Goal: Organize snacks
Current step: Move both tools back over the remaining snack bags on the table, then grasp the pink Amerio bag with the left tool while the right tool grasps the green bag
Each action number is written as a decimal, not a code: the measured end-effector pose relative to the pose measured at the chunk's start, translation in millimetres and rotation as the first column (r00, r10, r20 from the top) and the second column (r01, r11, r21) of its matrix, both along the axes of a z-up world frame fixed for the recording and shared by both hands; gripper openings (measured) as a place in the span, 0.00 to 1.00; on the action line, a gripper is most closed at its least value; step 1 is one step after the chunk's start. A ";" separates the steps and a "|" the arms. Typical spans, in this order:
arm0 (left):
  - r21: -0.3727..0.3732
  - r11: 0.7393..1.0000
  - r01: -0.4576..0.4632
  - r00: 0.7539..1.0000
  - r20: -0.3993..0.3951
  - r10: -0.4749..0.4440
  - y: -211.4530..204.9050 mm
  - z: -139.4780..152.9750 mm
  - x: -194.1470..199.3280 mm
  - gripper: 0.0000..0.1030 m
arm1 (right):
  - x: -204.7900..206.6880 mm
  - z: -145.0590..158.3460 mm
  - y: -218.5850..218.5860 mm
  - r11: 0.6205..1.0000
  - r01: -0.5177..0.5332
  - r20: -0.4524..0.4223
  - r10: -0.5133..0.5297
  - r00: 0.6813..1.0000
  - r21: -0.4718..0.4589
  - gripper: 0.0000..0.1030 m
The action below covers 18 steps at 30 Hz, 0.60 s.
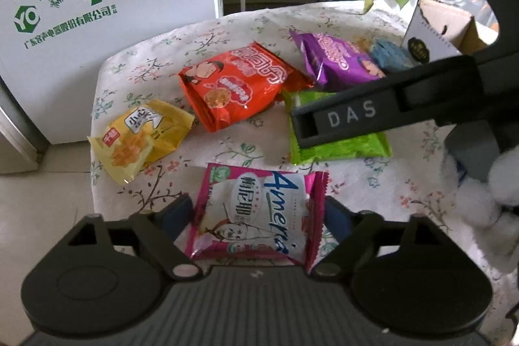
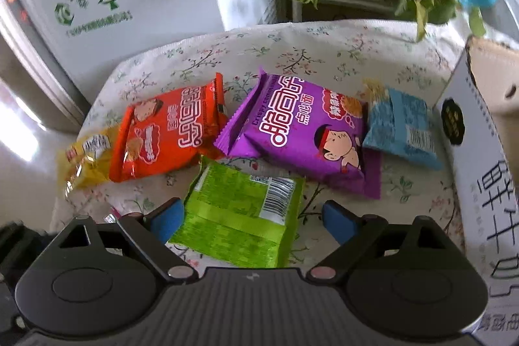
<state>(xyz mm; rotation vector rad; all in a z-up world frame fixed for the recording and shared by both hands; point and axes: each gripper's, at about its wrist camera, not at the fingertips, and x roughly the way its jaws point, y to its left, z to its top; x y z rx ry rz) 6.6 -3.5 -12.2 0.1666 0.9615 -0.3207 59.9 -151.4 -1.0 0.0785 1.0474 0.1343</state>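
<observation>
Left wrist view
- Left gripper [image 1: 258, 216]: jaws spread wide, one blue pad at each side edge of the pink packet [image 1: 259, 213]; whether the pads press on it cannot be told.
- Pink packet: lies flat at the near edge of the floral tablecloth [image 1: 227, 28], printed face up.
- Yellow packet [image 1: 142, 140]: to the left, near the cloth's edge, apart from the rest.
- Orange packet [image 1: 240, 85]: in the middle, slanted, its right corner just beside the purple packet [image 1: 334, 60].
- Green packet [image 1: 337, 148]: right of centre, partly covered by the right gripper's dark finger [image 1: 356, 115] crossing above it.
- Blue packet [image 1: 389, 55]: behind the purple one, next to the white carton [image 1: 431, 31].

Right wrist view
- Right gripper [image 2: 253, 218]: jaws wide; the left pad is at the green packet's [image 2: 240, 216] edge, the right pad stands clear of it.
- Green packet: barcode side up, lying on the cloth.
- Purple packet [image 2: 305, 132]: beyond the green one, between orange packet [image 2: 168, 132] and blue packet [image 2: 402, 125].
- Yellow packet [image 2: 84, 161]: far left, tucked against the orange one.
- White carton [image 2: 476, 151]: along the right edge.
</observation>
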 end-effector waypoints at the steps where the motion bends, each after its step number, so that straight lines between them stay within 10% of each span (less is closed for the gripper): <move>1: -0.002 1.000 -0.003 1.000 0.002 0.003 -0.2 -1.0 0.2 0.88 | -0.2 -0.1 0.2 1.000 -0.007 0.003 0.007 1.000 -0.010 0.93; 18: -0.004 0.999 -0.047 0.999 0.003 0.047 2.0 -5.9 2.9 0.99 | -8.0 6.8 -9.2 0.997 -0.068 0.021 0.067 0.998 0.039 0.60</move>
